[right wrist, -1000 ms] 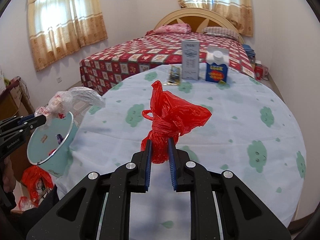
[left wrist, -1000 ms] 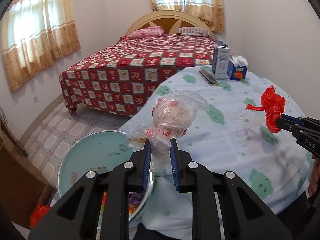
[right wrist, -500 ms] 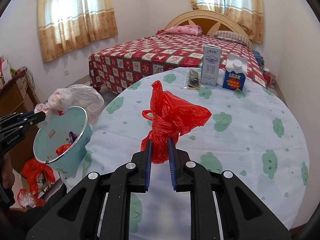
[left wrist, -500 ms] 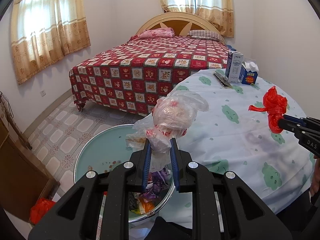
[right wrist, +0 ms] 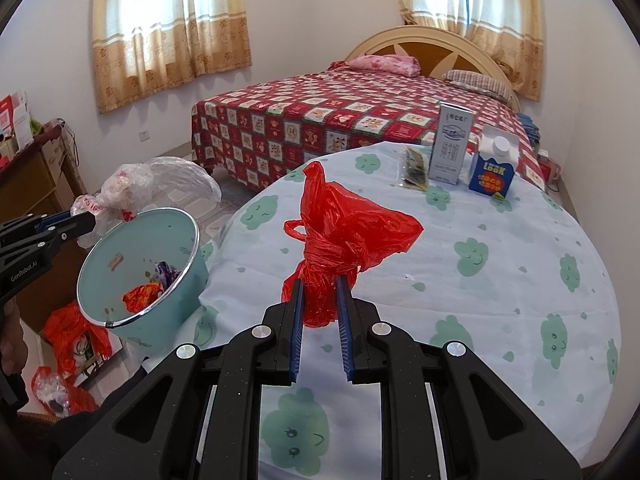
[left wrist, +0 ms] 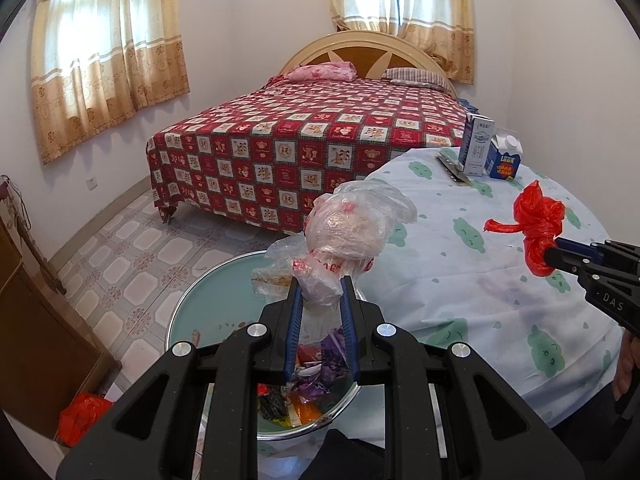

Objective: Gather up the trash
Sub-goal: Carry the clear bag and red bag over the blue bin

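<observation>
My left gripper [left wrist: 319,294] is shut on a knotted clear plastic bag [left wrist: 348,232] with pale scraps inside, held above the mouth of a pale teal bin [left wrist: 188,312]. The bin stands on the floor beside the round table and holds mixed wrappers. In the right wrist view the same clear bag [right wrist: 120,190] hangs over the bin [right wrist: 176,304] at the left. My right gripper [right wrist: 319,292] is shut on a crumpled red plastic bag [right wrist: 344,236], held over the table's cloth [right wrist: 500,280]. The red bag [left wrist: 538,224] also shows at the right of the left wrist view.
At the table's far edge stand a tall grey carton [right wrist: 450,144], a blue carton with a white cap [right wrist: 494,166] and a flat dark packet [right wrist: 414,164]. A bed with a red checked cover [left wrist: 312,140] lies behind. Red bags [right wrist: 76,336] and a wooden cabinet [left wrist: 44,336] sit left.
Both grippers have shifted left with their bags. The clear bag, earlier at the table's edge, now hangs over the bin, whose contents have come into view.
</observation>
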The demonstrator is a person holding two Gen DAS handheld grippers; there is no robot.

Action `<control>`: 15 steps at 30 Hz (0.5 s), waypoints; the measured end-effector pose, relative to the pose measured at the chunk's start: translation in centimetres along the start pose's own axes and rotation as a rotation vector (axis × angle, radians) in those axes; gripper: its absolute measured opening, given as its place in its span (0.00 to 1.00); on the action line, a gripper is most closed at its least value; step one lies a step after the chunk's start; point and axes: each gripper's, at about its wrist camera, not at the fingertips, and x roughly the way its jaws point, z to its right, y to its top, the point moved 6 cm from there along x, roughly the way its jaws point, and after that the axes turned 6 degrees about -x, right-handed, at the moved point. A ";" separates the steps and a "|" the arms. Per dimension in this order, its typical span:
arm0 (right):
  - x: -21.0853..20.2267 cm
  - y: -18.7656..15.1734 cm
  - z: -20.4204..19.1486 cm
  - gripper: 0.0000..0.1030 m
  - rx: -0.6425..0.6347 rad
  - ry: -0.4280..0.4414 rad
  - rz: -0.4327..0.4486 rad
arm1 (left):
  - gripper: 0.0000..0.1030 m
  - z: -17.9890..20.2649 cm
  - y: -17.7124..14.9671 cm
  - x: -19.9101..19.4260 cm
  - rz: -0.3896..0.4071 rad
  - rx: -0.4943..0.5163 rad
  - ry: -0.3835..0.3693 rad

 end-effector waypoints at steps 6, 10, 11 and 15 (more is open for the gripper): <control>0.4 0.2 -0.9 0.16 -0.017 0.007 -0.005 | 0.18 -0.7 -0.2 -0.3 0.001 -0.010 0.009; 0.7 0.4 -1.4 0.16 -0.026 0.014 -0.006 | 0.18 -1.1 -0.2 -0.4 0.001 -0.017 0.015; 0.7 0.5 -1.4 0.16 -0.027 0.015 -0.007 | 0.18 -1.3 -0.1 -0.4 0.002 -0.019 0.017; 1.0 0.8 -2.0 0.16 -0.037 0.021 -0.008 | 0.18 -1.8 -0.2 -0.4 0.003 -0.027 0.025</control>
